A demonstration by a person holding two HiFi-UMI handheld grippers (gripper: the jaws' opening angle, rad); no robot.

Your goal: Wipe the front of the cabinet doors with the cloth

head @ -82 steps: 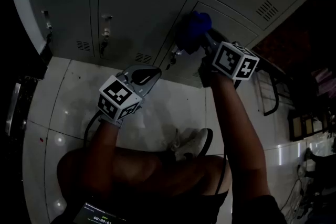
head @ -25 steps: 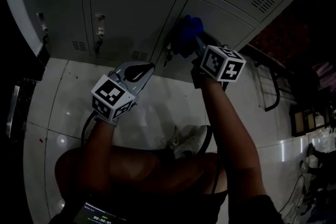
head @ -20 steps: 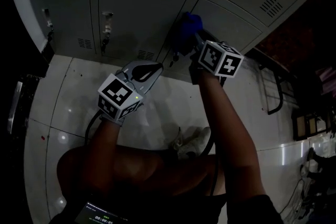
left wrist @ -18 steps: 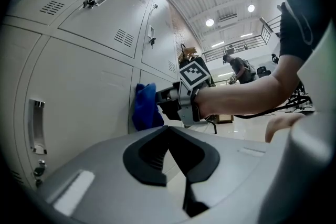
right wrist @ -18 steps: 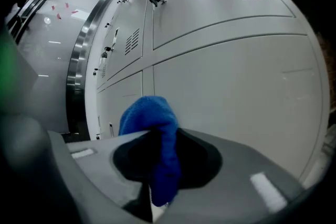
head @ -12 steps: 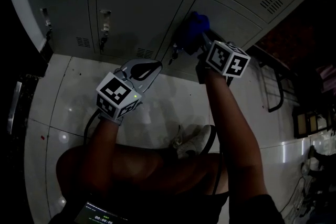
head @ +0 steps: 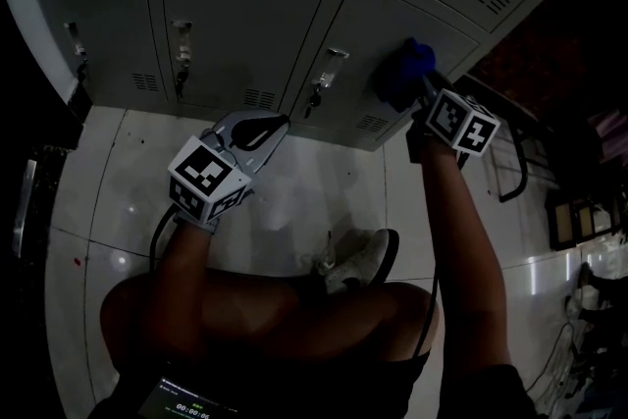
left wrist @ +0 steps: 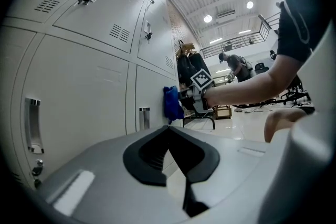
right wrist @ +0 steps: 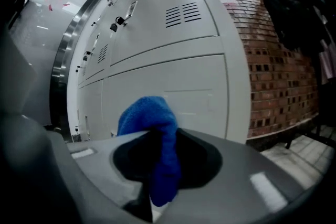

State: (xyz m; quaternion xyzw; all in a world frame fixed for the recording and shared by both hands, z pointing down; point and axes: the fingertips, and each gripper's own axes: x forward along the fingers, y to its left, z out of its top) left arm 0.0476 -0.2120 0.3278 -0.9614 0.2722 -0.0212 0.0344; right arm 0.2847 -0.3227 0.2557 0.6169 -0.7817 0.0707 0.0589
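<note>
The blue cloth (right wrist: 149,115) is clamped between the jaws of the right claw (head: 420,91) and is pressed against the cabinet door (head: 388,25) directly ahead of it. The left claw (left wrist: 169,131) is held closed on nothing, with the cloth well off to its right.

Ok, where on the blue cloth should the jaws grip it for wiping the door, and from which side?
Grip the bunched tail of the cloth, coming from the side away from the cabinet door, as the right gripper does: its jaws are shut on gathered fabric, leaving a soft wad ahead of them to meet the flat panel.
</note>
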